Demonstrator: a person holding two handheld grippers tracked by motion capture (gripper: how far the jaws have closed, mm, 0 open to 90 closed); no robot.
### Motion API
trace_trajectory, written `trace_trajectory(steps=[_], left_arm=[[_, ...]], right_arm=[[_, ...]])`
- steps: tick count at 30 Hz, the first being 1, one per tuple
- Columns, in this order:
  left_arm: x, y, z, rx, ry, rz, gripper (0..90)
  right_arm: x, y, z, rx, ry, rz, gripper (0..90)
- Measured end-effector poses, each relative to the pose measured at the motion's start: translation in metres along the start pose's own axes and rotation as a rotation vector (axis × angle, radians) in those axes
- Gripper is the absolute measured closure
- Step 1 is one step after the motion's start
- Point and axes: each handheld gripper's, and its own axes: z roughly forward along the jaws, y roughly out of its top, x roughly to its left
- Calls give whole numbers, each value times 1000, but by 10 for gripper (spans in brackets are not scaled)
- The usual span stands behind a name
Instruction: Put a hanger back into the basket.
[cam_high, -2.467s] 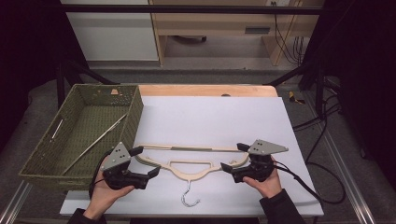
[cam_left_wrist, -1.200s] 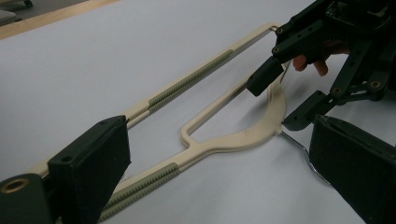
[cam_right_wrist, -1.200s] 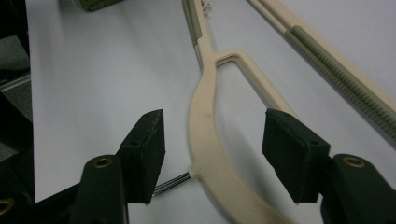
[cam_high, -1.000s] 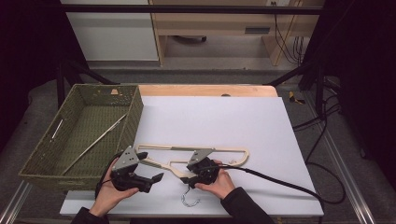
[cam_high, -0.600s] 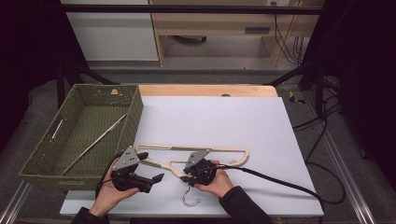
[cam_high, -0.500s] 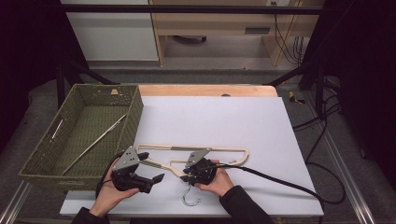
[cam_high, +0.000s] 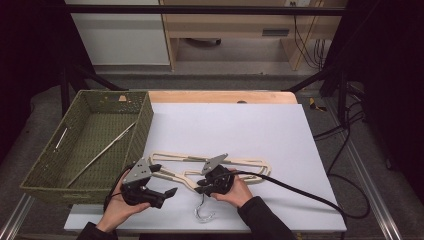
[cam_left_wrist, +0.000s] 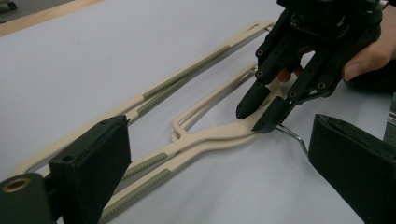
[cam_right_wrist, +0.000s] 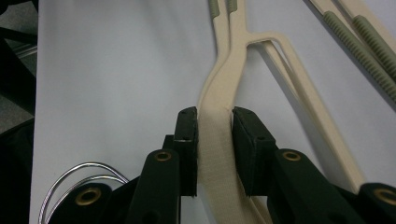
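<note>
Two jaws of the right gripper (cam_high: 201, 189) just closed, now pinching the neck of the cream hanger (cam_right_wrist: 219, 154), earlier gaping beside it, left gripper (cam_high: 167, 192) gaping wide near the hanger's left arm, unmoved, hanger flat on the white table (cam_high: 250, 130), green basket (cam_high: 45, 182) at left.

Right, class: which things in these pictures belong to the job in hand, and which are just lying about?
In the job:
- cream hanger, flat on the white table
- right gripper, shut on the hanger's neck
- left gripper, open beside it

Lying about:
- green basket
- thin rod inside it
</note>
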Motion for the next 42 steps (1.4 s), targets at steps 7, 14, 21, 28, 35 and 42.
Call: trace_trajectory(steps=[7,14,21,28,35,42], left_arm=[[-1,-1,2,6,-6,5,59],[-1,-2,4,17,-11,5,60],[-2,-2,5,23,-15,14,60],[-3,-2,6,26,-13,16,60],[-3,-3,7,32,-14,18,61],[-4,-3,7,36,-18,23,61]], right_arm=[[0,-1,3,12,-4,9,720],[1,-1,1,2,-5,23,719],[2,-3,5,9,-13,17,719],[2,-6,8,-16,-15,21,710],[1,-5,7,-21,-5,31,724],[1,-3,5,-19,-3,53,723]])
